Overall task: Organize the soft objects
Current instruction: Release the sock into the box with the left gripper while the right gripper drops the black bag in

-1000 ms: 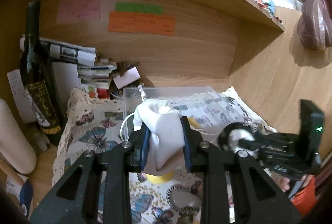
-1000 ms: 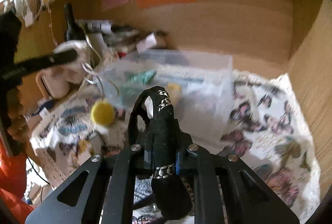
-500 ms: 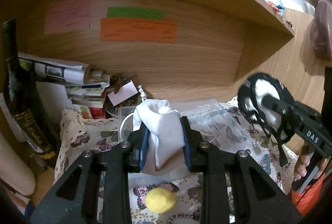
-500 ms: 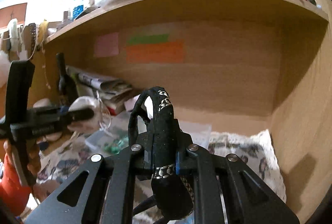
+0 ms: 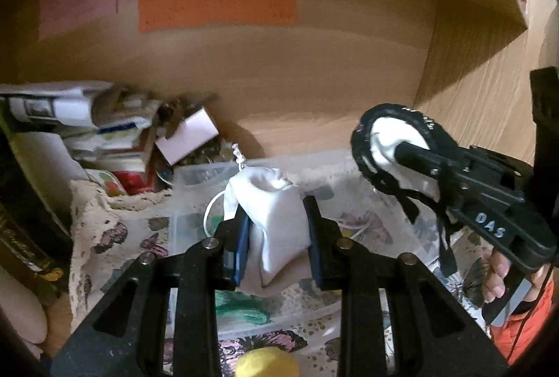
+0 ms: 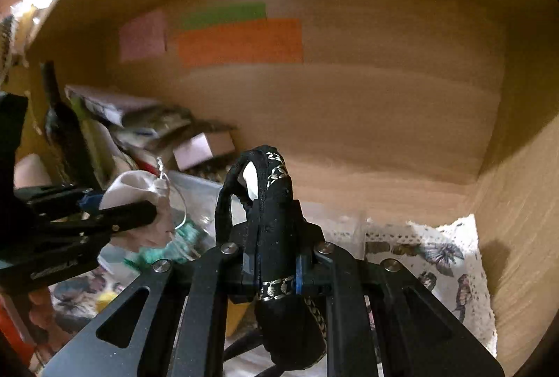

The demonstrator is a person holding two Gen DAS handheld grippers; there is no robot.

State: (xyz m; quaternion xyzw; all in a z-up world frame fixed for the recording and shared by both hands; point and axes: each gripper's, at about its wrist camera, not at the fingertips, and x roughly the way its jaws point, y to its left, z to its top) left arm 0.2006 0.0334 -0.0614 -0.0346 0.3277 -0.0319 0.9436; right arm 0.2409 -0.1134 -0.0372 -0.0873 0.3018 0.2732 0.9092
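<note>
Left wrist view: a clear bin [image 5: 195,178] sits at 12 o'clock, bare wooden wall behind. The left gripper [image 5: 276,230] clamps a white pouch [image 5: 276,219] above it; the right gripper [image 5: 394,150], at 2 o'clock, grips a black-trimmed pad [image 5: 380,139].

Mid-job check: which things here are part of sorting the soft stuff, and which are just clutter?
Job: white pouch in left gripper; black pouch in right gripper; clear bin; yellow ball.
Clutter: bottle; paper stack; sticky notes.
</note>
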